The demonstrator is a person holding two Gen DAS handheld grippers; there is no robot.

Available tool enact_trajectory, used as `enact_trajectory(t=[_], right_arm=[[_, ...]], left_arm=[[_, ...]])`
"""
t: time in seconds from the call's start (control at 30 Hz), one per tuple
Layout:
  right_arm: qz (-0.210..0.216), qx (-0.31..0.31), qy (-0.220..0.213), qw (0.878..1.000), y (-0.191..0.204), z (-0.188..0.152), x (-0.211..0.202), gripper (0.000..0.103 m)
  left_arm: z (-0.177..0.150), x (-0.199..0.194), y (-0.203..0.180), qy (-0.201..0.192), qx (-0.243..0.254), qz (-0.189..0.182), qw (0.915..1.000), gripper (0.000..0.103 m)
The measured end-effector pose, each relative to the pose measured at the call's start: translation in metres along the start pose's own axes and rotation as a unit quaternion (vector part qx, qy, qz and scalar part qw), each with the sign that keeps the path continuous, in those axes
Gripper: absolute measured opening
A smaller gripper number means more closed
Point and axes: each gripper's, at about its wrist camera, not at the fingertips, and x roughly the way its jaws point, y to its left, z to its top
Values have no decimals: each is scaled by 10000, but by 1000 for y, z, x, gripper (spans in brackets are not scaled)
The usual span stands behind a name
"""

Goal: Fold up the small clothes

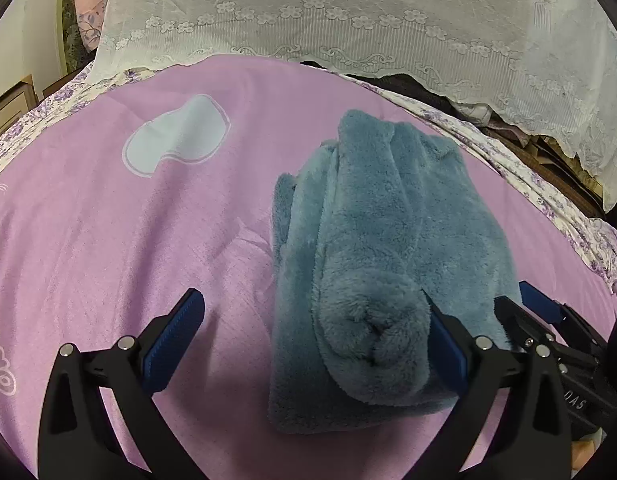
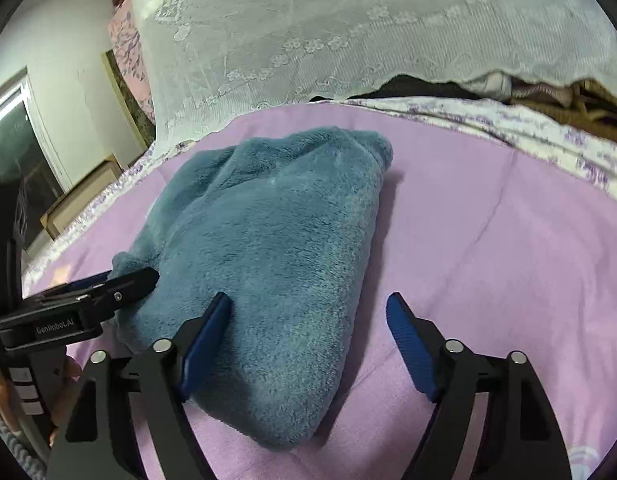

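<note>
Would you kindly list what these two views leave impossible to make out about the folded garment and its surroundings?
- Folded fluffy teal fleece garment: its type and underside, both views; its own folds cover them.
- White printed design on the pink blanket: cut by the left wrist view's edge.
- Dark items: hidden under the white lace cloth.

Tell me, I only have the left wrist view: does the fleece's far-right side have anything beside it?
Observer: No, only bare pink blanket lies right of the blue fleece garment.
Operator: Is the right gripper holding anything?
Observer: No, the right gripper is open; its inner finger rests on the fleece, its outer one over the blanket.
Operator: What's behind my left gripper?
Observer: A window and a wooden frame stand beyond the left gripper.
</note>
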Motion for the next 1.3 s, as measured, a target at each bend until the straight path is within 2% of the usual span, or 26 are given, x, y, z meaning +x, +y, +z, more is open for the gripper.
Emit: enact_trajectory(t=[0.17,0.2,0.27,0.33,0.4,0.53,0.6,0.67,0.77,0.9,0.97,1.0,1.07,1.13,1.3], right_arm=[[235,256,-18,9994,-10,0,-2,86],[299,337,-18,9990,-12,0,-3,87],[396,468,-22,9981,-17,1,-4,89],[525,657,-33,9964,-23,3,-4,90],[724,906,-22,9933,-31,6,-3,91],[1152,1405,54,9833,-45,16,7,96],[1267,1574,170,9792,-49,20,16,96],[1381,1704,348,9750,-51,23,31,96],[1613,1905,616,9664,-53,24,54,96],[1730,1767,662,9667,-45,28,68,97],[1706,1615,627,9700,-39,27,70,93],[1749,1535,613,9706,-36,27,69,83],[1641,1394,541,9750,-30,28,66,77],[1453,1129,405,9821,-21,27,59,70],[1194,802,150,9895,-9,28,45,62]], left_arm=[[0,-2,0,-47,-11,-99,9999,99],[0,-4,1,-68,-39,-215,9997,99],[1,-9,7,-111,-161,-706,9973,99],[3,-11,11,-100,-310,-1264,9914,99],[6,-3,18,106,-507,-1767,9829,99],[8,24,28,479,-942,-2007,9739,99],[8,39,36,694,-1168,-2176,9665,99],[7,45,39,755,-1251,-2295,9623,99],[6,51,35,761,-1198,-2371,9611,99],[6,58,27,775,-954,-2262,9663,99],[6,57,24,739,-914,-2216,9680,99],[6,57,22,727,-878,-2198,9689,98],[8,54,16,687,-768,-2159,9710,92],[8,49,9,595,-610,-2124,9735,81],[9,35,2,308,-361,-2111,9763,65]])
